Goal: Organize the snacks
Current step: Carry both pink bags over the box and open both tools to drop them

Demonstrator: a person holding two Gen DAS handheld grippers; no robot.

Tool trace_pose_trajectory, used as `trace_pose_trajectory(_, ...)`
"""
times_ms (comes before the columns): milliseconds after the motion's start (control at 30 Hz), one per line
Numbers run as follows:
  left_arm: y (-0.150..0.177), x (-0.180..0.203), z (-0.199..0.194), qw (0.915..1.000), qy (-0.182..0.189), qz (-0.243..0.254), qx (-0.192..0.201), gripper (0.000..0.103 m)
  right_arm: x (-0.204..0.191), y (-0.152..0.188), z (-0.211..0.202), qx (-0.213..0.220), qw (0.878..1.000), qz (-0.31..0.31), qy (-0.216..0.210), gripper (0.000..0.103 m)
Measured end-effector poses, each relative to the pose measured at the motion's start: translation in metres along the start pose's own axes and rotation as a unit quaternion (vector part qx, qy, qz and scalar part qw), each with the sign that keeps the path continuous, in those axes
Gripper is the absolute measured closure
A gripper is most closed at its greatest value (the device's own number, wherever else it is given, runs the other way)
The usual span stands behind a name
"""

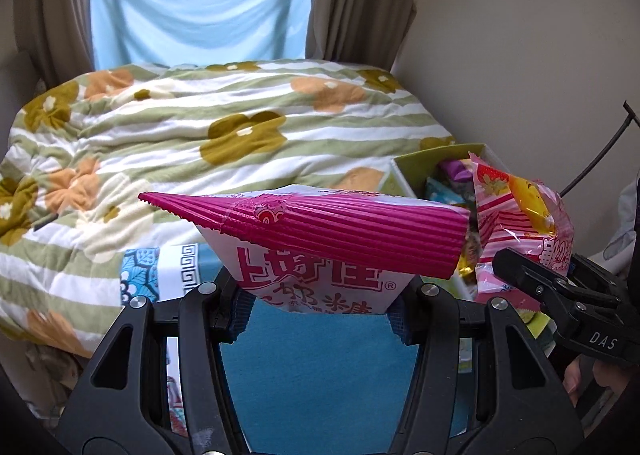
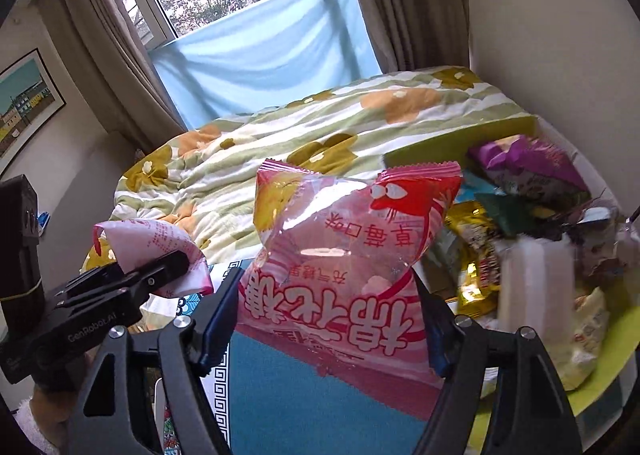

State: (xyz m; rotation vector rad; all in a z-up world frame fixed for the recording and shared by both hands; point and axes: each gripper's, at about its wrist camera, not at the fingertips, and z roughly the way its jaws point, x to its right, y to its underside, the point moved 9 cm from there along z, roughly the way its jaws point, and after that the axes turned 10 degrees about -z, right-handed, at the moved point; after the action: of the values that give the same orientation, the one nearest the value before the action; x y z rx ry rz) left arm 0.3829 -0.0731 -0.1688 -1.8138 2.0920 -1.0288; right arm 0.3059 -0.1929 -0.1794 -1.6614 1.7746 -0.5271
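Observation:
My left gripper [image 1: 320, 315] is shut on a white and magenta snack bag [image 1: 320, 255] and holds it above the blue mat. My right gripper [image 2: 328, 327] is shut on a pink marshmallow bag [image 2: 340, 255] with a red crab picture, held up beside the green box [image 2: 460, 143]. In the left wrist view the pink bag [image 1: 516, 223] and the right gripper's body sit at the right, in front of the green box [image 1: 416, 167]. In the right wrist view the left gripper's white bag [image 2: 160, 247] shows at the left. The box holds several snack packets, among them a purple one [image 2: 528, 163] and a gold one [image 2: 476, 255].
A blue patterned mat [image 2: 300, 395] lies under both grippers. Behind it is a bed with a flowered striped quilt [image 1: 200, 135], a window with a blue cloth and brown curtains. A beige wall stands right of the box.

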Motion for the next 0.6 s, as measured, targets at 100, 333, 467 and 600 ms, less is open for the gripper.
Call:
trace_pose_trajectory(100,-0.002,0.047,0.006,1.0,0.006,0.007,0.001,0.052,0.033,-0.005,-0.025,0.007,1.0,-0.011,0.011,0.031)
trace_pose_trajectory(333,-0.004,0.139,0.048,0.9997,0.002,0.02,-0.01,0.052,0.108,-0.008,-0.054,0.014,1.0,-0.011,0.017,0.031)
trace_pose_trajectory(467,-0.009,0.166,0.076,0.9997,-0.017,0.009,-0.018,0.052,0.139,-0.009,-0.056,0.009,1.0,-0.016,0.003,0.031)
trace_pose_trajectory(600,-0.014,0.178,0.096,0.9993,-0.03,-0.012,-0.017,0.005,0.159,-0.006,-0.053,-0.004,0.999,-0.03,-0.015,0.031)
